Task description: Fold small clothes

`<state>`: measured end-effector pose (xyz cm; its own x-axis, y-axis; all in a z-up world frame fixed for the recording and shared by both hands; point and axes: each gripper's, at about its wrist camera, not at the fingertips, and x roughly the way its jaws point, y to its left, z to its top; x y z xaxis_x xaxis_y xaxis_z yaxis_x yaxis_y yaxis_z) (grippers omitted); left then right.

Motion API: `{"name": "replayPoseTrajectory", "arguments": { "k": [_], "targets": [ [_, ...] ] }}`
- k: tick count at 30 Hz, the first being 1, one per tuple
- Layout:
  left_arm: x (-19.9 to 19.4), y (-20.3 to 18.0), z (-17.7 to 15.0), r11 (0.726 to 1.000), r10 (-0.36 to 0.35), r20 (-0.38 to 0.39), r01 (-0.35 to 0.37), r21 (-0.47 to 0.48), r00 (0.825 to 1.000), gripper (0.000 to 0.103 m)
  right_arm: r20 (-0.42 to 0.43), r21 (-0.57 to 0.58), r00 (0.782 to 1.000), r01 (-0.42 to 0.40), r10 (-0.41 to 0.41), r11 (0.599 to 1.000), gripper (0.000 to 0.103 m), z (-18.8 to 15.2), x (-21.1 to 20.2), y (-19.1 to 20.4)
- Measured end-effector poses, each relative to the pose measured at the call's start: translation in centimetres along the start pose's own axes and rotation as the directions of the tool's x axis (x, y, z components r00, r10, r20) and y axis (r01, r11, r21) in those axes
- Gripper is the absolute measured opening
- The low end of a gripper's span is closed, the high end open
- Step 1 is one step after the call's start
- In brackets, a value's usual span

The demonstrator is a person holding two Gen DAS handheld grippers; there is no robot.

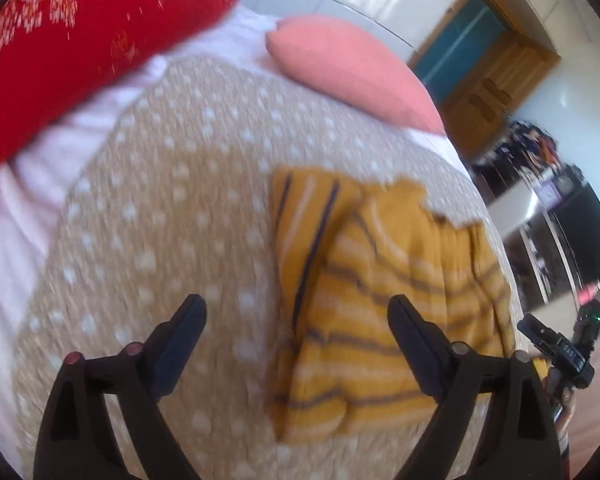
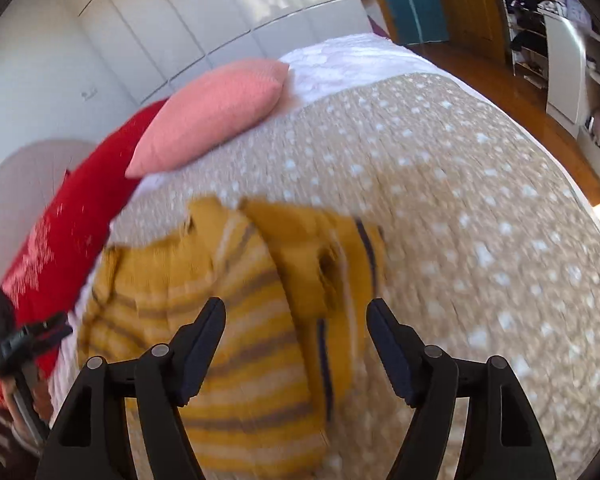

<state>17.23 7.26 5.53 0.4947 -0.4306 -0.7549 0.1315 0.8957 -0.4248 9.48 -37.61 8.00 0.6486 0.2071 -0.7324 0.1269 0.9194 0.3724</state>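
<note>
Left wrist view puts the small mustard striped garment [image 1: 384, 292] lying on the beige dotted bedspread [image 1: 172, 216], ahead and slightly to the right of my left gripper [image 1: 296, 314], with a red pillow [image 1: 80, 48] and a pink cushion [image 1: 340, 68] well beyond it toward the head of the bed. From the right wrist view the same garment [image 2: 236, 300] sits straight ahead of my right gripper [image 2: 296, 316], one sleeve or side panel already lapped over the body. I judge it a light, soft knit: it will drape and sag the moment I lift it, will not hold a crease by itself, and may drag on the textured bedspread rather than slide. The sensible places to pinch are a hem corner or the outer edge of a folded panel, taking one layer cleanly so the fold beneath is not pulled open. Both frames are blurred, so fine detail of the edges is hard to read. As for the tongs, both pairs stand spread wide; nothing is between the pads of either, and I see neither touching the cloth, though the right-hand finger of the left gripper overlaps the garment in view.
</note>
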Motion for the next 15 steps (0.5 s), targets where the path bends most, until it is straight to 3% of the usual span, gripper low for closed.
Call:
{"name": "replayPoseTrajectory", "arguments": {
  "k": [3, 7, 9, 12, 13, 14, 15],
  "targets": [
    [1.0, -0.9, -2.1, 0.997, -0.034, -0.028, 0.035, 0.063, 0.999, 0.095, -0.016, -0.030, 1.000, 0.012, -0.012, 0.999, 0.084, -2.6, 0.0, -0.4],
    [4.5, -2.7, -2.8, 0.992, -0.031, -0.090, 0.042, 0.121, 0.995, 0.097, -0.044, -0.040, 0.999, -0.020, 0.018, 0.999, 0.084, -3.5, 2.7, 0.2],
    [6.5, -3.4, -2.3, 0.993, -0.031, -0.120, 0.044, 0.106, 0.992, 0.097, -0.041, -0.034, 0.999, -0.026, 0.024, 0.999, 0.084, -2.9, 4.5, 0.9],
    [8.5, -4.0, -1.4, 0.998, 0.021, -0.109, -0.015, 0.060, 0.994, 0.098, -0.024, 0.003, 1.000, 0.009, -0.008, 1.000, 0.086, -2.0, 7.6, 2.0],
    [8.8, -4.4, -1.1, 0.998, 0.045, -0.122, -0.040, 0.043, 0.991, 0.092, -0.008, 0.019, 1.000, 0.018, -0.018, 1.000, 0.082, -1.8, 7.9, 2.3],
    [8.6, -4.6, -0.8, 0.998, 0.050, -0.124, -0.046, 0.036, 0.991, 0.056, -0.007, 0.032, 1.000, 0.007, -0.007, 0.999, 0.056, -1.5, 8.1, 2.6],
    [8.2, -4.8, -0.6, 0.999, 0.026, -0.148, -0.022, 0.026, 0.989, 0.031, -0.025, 0.064, 0.999, -0.044, 0.046, 0.997, 0.037, -1.3, 8.3, 2.6]
  ]
}}
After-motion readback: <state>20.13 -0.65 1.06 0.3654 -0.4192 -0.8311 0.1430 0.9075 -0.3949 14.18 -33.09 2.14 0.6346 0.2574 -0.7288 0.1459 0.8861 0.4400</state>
